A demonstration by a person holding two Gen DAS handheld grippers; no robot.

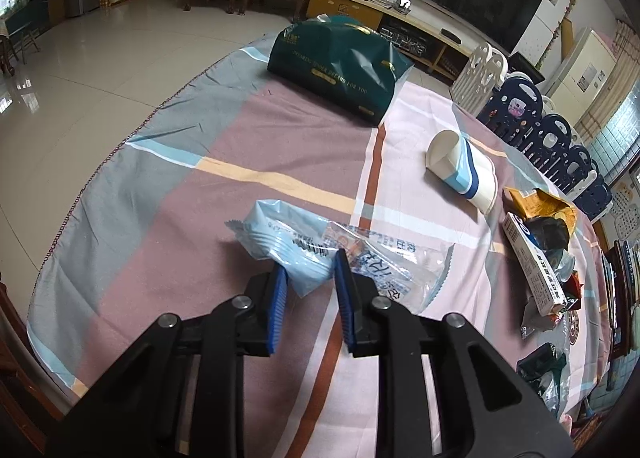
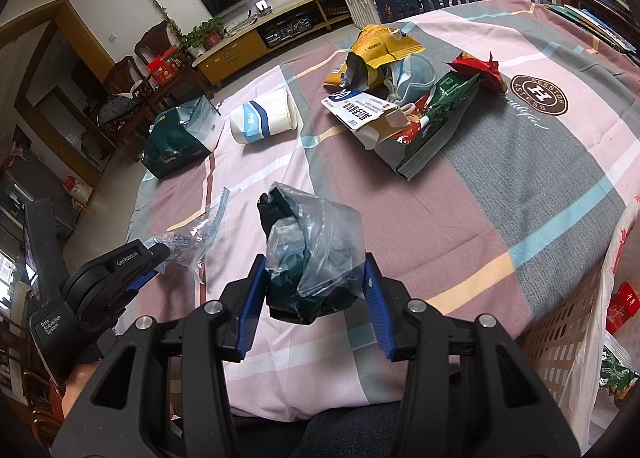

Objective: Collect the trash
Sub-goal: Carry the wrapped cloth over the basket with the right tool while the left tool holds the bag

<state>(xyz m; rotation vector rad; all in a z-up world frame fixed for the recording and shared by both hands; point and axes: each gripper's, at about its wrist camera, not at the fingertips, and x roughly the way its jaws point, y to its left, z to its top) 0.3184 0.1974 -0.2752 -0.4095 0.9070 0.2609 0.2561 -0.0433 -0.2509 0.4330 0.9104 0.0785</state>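
Note:
In the left wrist view my left gripper [image 1: 313,268] is shut on a pale blue and clear plastic wrapper [image 1: 280,234], which lies on the checked tablecloth [image 1: 224,130]. The right wrist view shows the same left gripper [image 2: 158,254] at the lower left, with the wrapper [image 2: 196,234] sticking out of its tips. My right gripper [image 2: 315,264] is shut on a crumpled dark green and clear plastic bag [image 2: 320,230], held just above the cloth near the table's front edge.
A paper cup [image 2: 264,118] lies on its side beside a dark green packet [image 2: 180,138]. A heap of wrappers, a face mask and a small box [image 2: 400,98] sits mid-table. A lined basket [image 2: 568,330] stands at the right edge. The table drops to floor on the left.

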